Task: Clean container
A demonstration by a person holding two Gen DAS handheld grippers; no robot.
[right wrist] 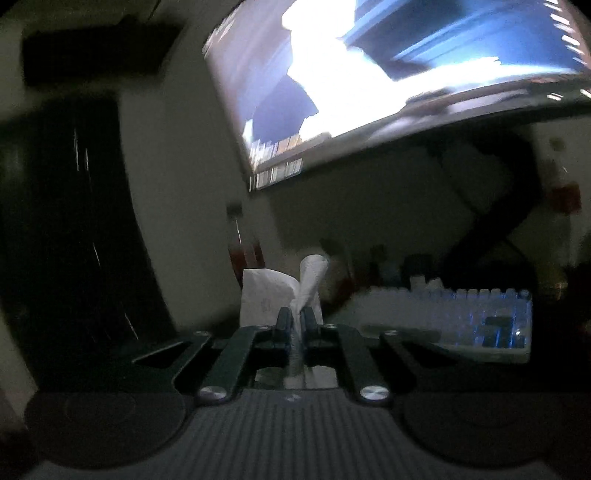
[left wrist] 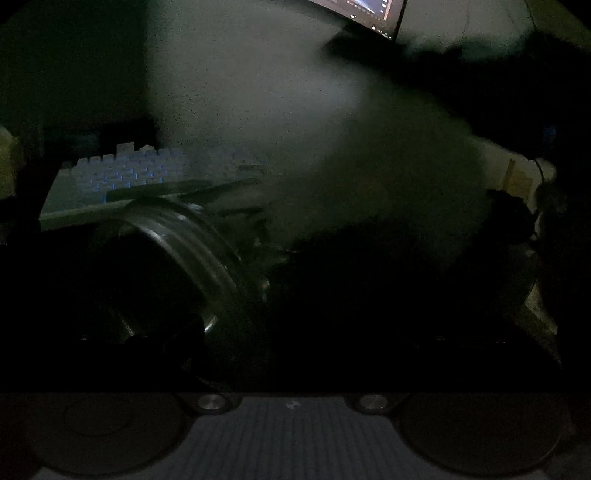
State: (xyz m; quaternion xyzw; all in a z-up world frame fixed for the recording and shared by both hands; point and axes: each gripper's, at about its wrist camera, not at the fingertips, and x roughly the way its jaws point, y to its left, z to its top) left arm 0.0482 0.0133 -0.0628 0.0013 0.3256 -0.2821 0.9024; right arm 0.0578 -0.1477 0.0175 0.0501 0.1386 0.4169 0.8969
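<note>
The scene is very dark. In the left wrist view a clear round container [left wrist: 177, 258] lies tilted close in front of the camera, its open threaded rim facing left. It sits between my left gripper's dark fingers, which are hard to make out. In the right wrist view my right gripper [right wrist: 295, 319] is shut on a white tissue [right wrist: 308, 284] that sticks up above the fingertips. The gripper is raised in the air, away from the container, which this view does not show.
A white backlit keyboard [left wrist: 122, 177] [right wrist: 461, 317] lies on the desk. A lit monitor [right wrist: 388, 74] [left wrist: 369, 14] hangs above. A white tissue pack [right wrist: 262, 295] stands behind the right gripper. Small bottles [right wrist: 243, 254] stand at the wall. A dark blurred mass [left wrist: 480, 110] fills the right.
</note>
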